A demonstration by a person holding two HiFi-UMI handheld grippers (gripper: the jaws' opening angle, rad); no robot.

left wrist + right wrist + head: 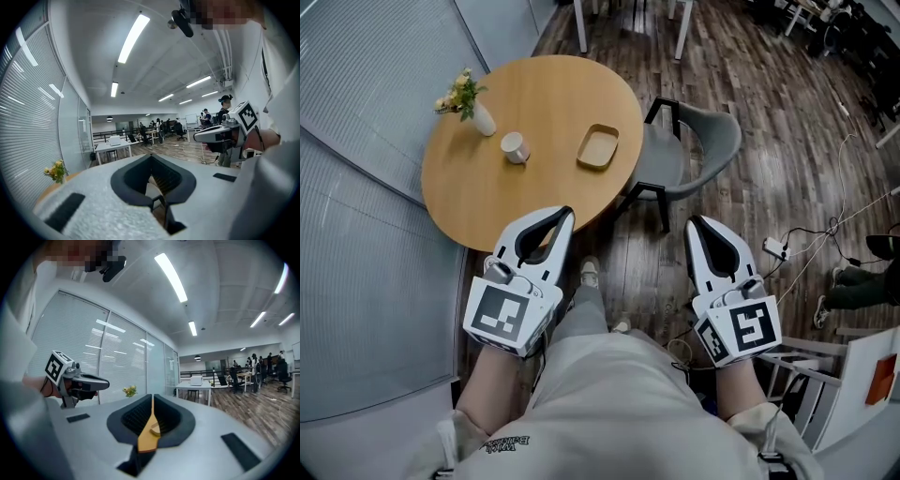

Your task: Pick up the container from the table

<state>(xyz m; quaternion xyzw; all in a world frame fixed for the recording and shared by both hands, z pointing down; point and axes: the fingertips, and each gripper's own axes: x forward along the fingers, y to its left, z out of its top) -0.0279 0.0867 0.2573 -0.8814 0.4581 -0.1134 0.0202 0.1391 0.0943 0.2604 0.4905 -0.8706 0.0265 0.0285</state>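
The container (598, 147) is a shallow, light wooden tray lying right of centre on the round wooden table (478, 197). Both grippers hang short of the table, close to the person's body. My left gripper (565, 214) is over the table's near edge, its jaws together and empty. My right gripper (696, 223) is over the floor to the right of the table, also shut with nothing held. In the right gripper view the container (153, 429) shows through the narrow slit between the closed jaws. The left gripper view shows its jaws (151, 157) meeting.
A white cup (515, 147) and a small vase of yellow flowers (469, 101) stand on the table's left half. A grey chair (694, 150) is tucked against the table's right side. Cables and a power strip (773, 248) lie on the wooden floor. A glass wall with blinds runs along the left.
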